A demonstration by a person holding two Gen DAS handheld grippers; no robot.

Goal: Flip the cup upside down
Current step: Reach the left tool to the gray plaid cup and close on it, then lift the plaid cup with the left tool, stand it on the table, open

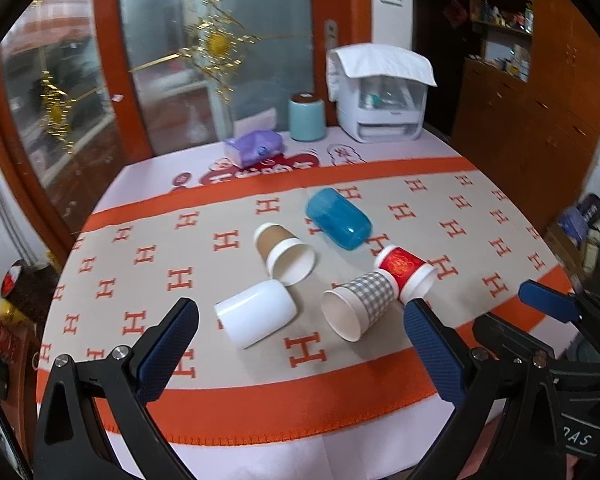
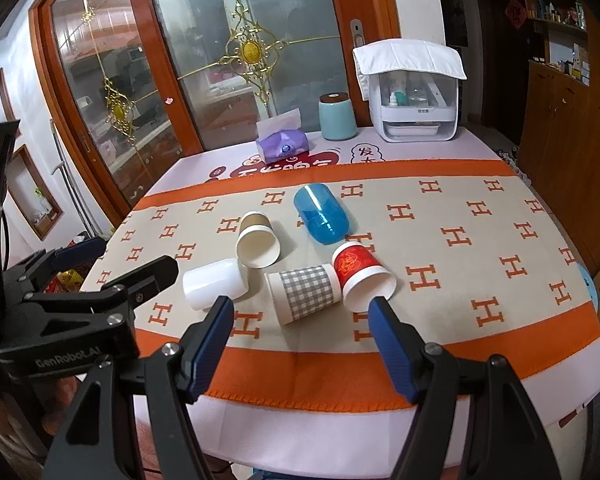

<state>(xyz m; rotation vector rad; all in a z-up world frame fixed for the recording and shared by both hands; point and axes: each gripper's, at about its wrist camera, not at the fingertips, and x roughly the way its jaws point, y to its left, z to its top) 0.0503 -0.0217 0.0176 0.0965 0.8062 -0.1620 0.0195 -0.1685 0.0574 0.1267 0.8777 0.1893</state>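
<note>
Five cups are lying on their sides in a loose cluster at the centre of both frames, on the H-patterned cloth (image 2: 440, 232).

- White cup (image 1: 256, 314): lying lower left of the cluster in the left wrist view, its closed end facing the camera.
- Brown paper cup (image 1: 284, 256): lying just above the white one, its open mouth facing the camera and its rim touching or nearly touching the white cup.
- Grey checked cup (image 1: 360, 304): lying right of centre, its mouth pointing toward lower left in the left wrist view.
- Red cup (image 1: 406, 270): lying just beside the checked cup, the two touching at their bases in the left wrist view.
- Blue translucent cup (image 1: 338, 218): lying above the others, apart from them, toward the upper middle.

Left gripper (image 1: 300, 344): hanging above the near edge of the table, jaws standing wide apart, holding nothing. The white cup and checked cup are showing between its fingers, further back.

Right gripper (image 2: 300, 332): also hovering short of the cluster, jaws spread apart, holding nothing. Its right finger tip is overlapping the red cup's rim in the picture; contact cannot be judged.

Far edge of the table, upper middle of the frames: purple tissue pack (image 2: 282, 146), teal canister (image 2: 337, 118), and white plastic organiser (image 2: 418, 100) with a white towel (image 2: 410, 58) draped over it.
</note>
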